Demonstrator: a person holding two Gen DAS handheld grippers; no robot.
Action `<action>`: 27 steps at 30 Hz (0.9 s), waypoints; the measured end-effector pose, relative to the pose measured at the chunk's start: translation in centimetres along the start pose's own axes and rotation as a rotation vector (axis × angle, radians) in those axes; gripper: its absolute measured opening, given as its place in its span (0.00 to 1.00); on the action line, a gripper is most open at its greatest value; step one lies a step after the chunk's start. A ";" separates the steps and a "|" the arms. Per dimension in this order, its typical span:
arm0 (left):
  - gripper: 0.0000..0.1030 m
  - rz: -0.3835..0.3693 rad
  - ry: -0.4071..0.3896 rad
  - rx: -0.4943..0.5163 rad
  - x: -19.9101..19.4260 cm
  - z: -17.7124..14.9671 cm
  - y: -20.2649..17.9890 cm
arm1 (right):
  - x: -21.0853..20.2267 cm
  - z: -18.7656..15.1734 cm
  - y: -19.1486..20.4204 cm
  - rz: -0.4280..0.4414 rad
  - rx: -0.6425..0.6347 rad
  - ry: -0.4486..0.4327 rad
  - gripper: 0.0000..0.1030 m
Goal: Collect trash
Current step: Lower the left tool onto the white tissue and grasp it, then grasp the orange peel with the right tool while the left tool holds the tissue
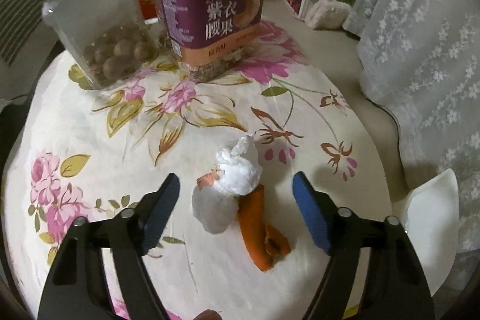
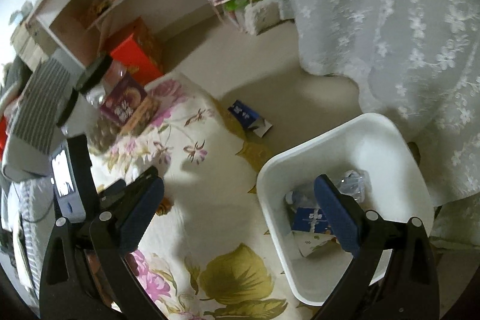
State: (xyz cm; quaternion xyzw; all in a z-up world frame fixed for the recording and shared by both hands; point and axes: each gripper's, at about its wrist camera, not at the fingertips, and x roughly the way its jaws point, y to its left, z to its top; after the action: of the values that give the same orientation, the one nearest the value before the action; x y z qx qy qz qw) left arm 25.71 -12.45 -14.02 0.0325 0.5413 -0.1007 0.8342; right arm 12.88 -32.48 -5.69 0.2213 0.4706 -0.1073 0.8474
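Observation:
A crumpled white tissue wad (image 1: pixel 237 170) lies on the flowered tablecloth (image 1: pixel 90 140), with a piece of orange peel (image 1: pixel 258 230) touching its near side. My left gripper (image 1: pixel 236 179) stands open astride both; its blue pads are apart from them on either side. In the right wrist view my right gripper (image 2: pixel 237 176) is open and holds nothing, above the cloth's edge beside a white bin (image 2: pixel 270 170). Inside the bin lie a blue carton (image 2: pixel 309 219), a clear plastic bottle (image 2: pixel 351 180) and some paper. Another blue carton (image 2: pixel 249 117) lies on the floor.
Two clear jars stand at the back of the table: one with nuts and a black lid (image 1: pixel 99 29), one with a purple label (image 1: pixel 210 11). A lace curtain (image 1: pixel 420 50) hangs to the right. The bin's corner (image 1: pixel 435 200) shows by the table's right edge. Shelves and boxes (image 2: pixel 135 50) line the wall.

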 end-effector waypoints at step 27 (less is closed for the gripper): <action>0.37 0.087 -0.090 -0.363 -10.2 -7.1 21.8 | 14.0 -5.8 16.1 -0.108 -0.612 0.105 0.76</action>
State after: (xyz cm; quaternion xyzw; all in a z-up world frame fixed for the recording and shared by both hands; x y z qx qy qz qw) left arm 19.75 11.40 -8.86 -0.0997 0.5108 0.0334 0.8532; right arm 22.29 -15.24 -15.79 -0.0640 0.5353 0.0058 0.8422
